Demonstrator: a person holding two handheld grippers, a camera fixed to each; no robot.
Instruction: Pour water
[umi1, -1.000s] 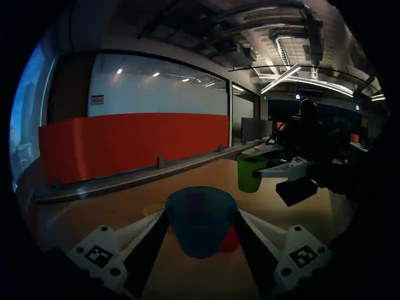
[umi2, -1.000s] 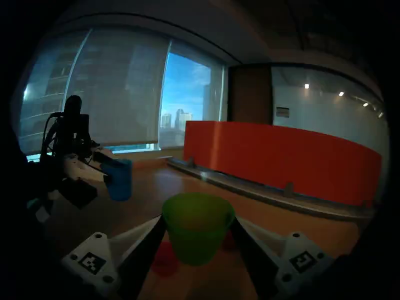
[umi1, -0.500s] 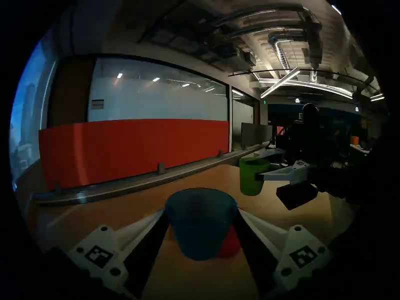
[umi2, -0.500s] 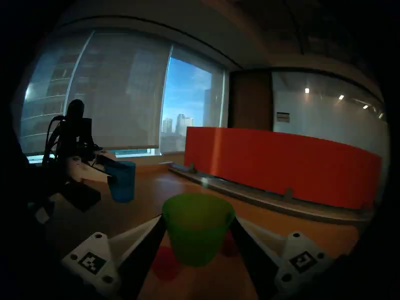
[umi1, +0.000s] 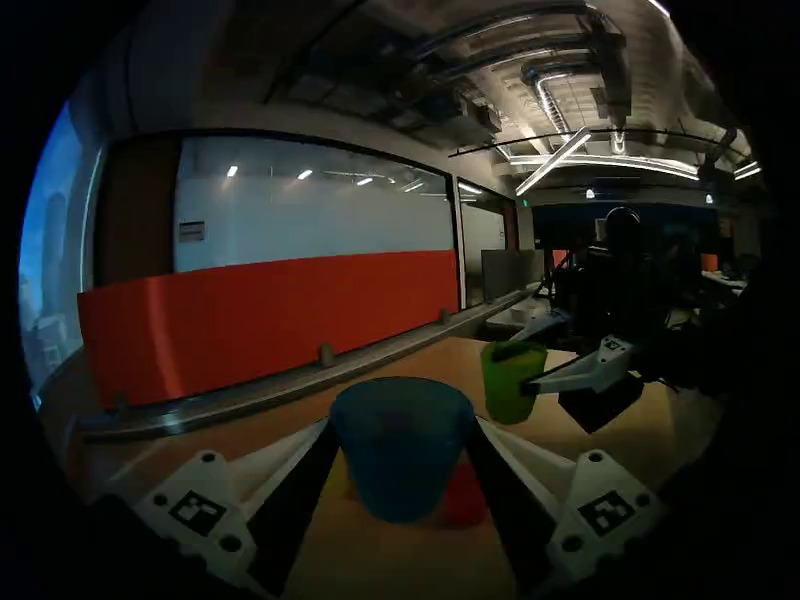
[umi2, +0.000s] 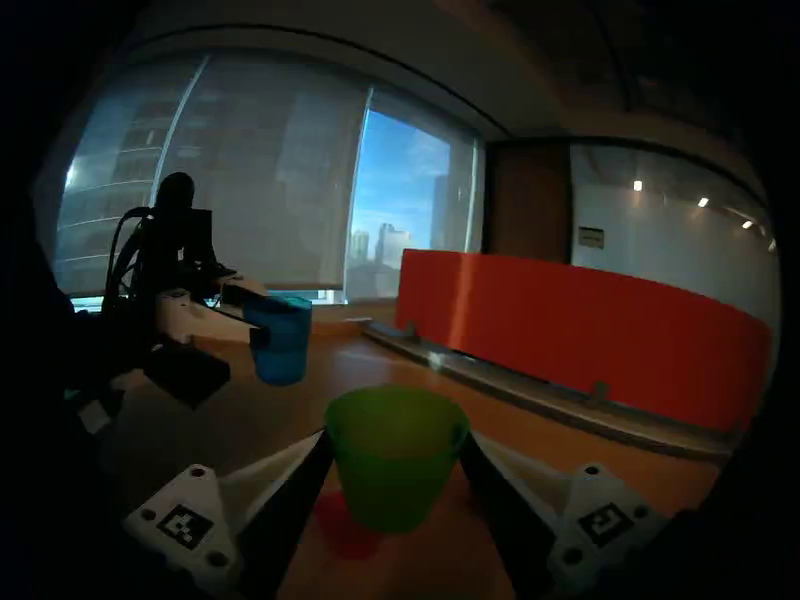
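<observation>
In the left gripper view, the left gripper (umi1: 402, 432) has its two fingers clamped on the blue cup (umi1: 402, 462), one finger pressing each side of the wall. The cup sits midway between the fingertips, its rim above them and its base below. It stands upright, mouth up and long axis vertical, and is held above the table (umi1: 400, 565). A red disc (umi1: 464, 492) lies on the table just behind the cup, toward the right finger. Beyond the right finger and farther off, the right gripper (umi1: 522, 378) grips the green cup (umi1: 510, 385), which is near upright with its mouth up. In the right gripper view, the right gripper's fingers close on the green cup from both sides. The cup is centred between the tips, upright, with its open mouth up and its long axis vertical. A red disc (umi2: 345, 518) lies on the table below it, toward the left finger. Past the left finger and well apart, the left gripper holds the blue cup upright. Whether either cup holds water cannot be told.
</observation>
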